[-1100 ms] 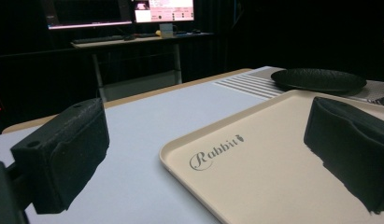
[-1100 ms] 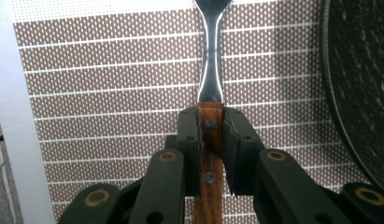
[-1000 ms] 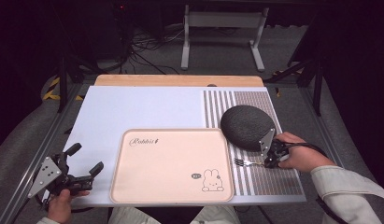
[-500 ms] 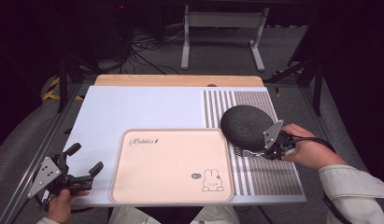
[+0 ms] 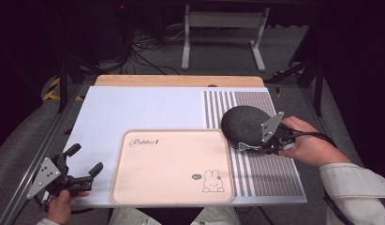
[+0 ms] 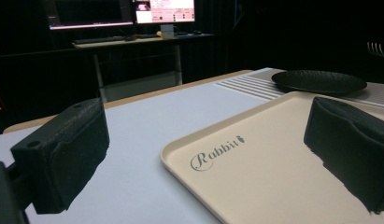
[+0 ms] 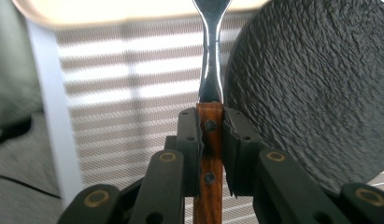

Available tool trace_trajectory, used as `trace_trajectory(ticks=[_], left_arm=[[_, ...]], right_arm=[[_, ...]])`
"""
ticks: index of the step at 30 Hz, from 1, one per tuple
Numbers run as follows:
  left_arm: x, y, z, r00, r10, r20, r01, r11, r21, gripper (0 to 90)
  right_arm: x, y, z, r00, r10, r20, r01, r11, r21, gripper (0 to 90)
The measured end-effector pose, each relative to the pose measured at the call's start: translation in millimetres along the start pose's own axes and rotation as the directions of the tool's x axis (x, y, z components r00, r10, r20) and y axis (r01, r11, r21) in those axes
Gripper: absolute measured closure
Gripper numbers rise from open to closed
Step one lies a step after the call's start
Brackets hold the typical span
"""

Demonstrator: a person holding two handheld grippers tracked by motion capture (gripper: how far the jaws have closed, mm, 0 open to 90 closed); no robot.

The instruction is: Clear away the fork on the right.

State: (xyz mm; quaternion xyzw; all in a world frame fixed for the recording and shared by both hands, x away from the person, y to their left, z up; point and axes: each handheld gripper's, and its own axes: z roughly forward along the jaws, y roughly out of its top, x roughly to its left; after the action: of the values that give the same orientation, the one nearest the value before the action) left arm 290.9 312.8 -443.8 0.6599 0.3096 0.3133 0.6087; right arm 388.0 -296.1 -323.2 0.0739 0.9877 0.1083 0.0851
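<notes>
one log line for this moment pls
right claw: shut on fork by wooden handle | beside black plate | left claw: open, idle near tray

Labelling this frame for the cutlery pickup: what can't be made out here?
- Fork head: cut off by the top edge in the right gripper view.
- Fork in the high view: too small, and hidden by the right gripper and the hand.
- Fork handle's lower end: runs out of the bottom edge between the jaws, right gripper view.
- Black plate: its right side is cut by the edge there.
- Tray: near corner cut off, part behind the right jaw, left gripper view.
</notes>
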Motion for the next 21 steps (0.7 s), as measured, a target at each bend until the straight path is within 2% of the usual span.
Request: trace_trajectory(ticks=[1, 3, 5, 7, 8, 11, 13, 16, 17, 19, 20, 21], left_arm=[[0.0, 0.0, 0.0, 1.0, 0.0, 0.0, 0.0, 1.0, 0.0, 0.7], [-0.1, -0.2, 0.1, 1.0, 0.001, 0.001, -0.001, 1.0, 0.001, 0.7], [-0.2, -0.2, 0.1, 1.0, 0.002, 0.004, -0.002, 1.0, 0.005, 0.7], [-0.3, -0.1, 0.1, 1.0, 0.001, 0.003, -0.001, 1.0, 0.001, 0.7], [-0.1, -0.1, 0.1, 1.0, 0.002, 0.002, -0.002, 1.0, 0.001, 0.7], [-0.1, 0.0, 0.1, 1.0, 0.002, 0.003, -0.002, 1.0, 0.001, 0.7], [-0.2, 0.2, -0.2, 1.0, 0.003, 0.003, -0.003, 1.0, 0.001, 0.7], [0.2, 0.2, -0.5, 1.0, 0.002, 0.004, -0.002, 1.0, -0.001, 0.7], [0.4, 0.2, -0.5, 1.0, -0.001, 0.004, 0.001, 1.0, -0.002, 0.7], [0.4, 0.2, -0.5, 1.0, -0.001, 0.005, 0.001, 1.0, -0.002, 0.7], [0.4, 0.2, -0.5, 1.0, 0.0, 0.005, 0.0, 1.0, -0.002, 0.7], [0.4, 0.2, -0.4, 1.0, 0.0, 0.006, 0.0, 1.0, -0.002, 0.7]], right_arm=[[1.7, 5.3, -3.5, 0.9999, 0.011, 0.0, -0.011, 0.9996, -0.026, 78.5], [3.4, 9.8, -5.4, 0.999, 0.04, -0.021, -0.04, 0.9987, -0.032, 78.6], [4.5, 11.7, -6.4, 0.9984, 0.053, -0.019, -0.053, 0.998, -0.035, 78.6], [8.1, 18.4, -8.6, 0.993, 0.114, -0.032, -0.115, 0.9922, -0.048, 78.6], [10.3, 22.4, -9.9, 0.9862, 0.162, -0.034, -0.164, 0.9841, -0.067, 78.5], [14.0, 32.9, -12.8, 0.9727, 0.225, -0.056, -0.23, 0.9695, -0.086, 78.5], [15.9, 40.3, -13.3, 0.9639, 0.257, -0.07, -0.263, 0.9611, -0.086, 78.6], [17.0, 46.0, -12.3, 0.9592, 0.272, -0.075, -0.279, 0.9563, -0.089, 78.6], [18.9, 51.4, -11.8, 0.9494, 0.302, -0.085, -0.309, 0.9475, -0.082, 78.6], [19.6, 54.0, -11.5, 0.947, 0.309, -0.086, -0.316, 0.945, -0.083, 78.6], [20.9, 57.3, -11.1, 0.9405, 0.328, -0.087, -0.336, 0.9377, -0.09, 78.6], [23.3, 62.6, -10.4, 0.9286, 0.363, -0.079, -0.369, 0.9239, -0.1, 78.6]])
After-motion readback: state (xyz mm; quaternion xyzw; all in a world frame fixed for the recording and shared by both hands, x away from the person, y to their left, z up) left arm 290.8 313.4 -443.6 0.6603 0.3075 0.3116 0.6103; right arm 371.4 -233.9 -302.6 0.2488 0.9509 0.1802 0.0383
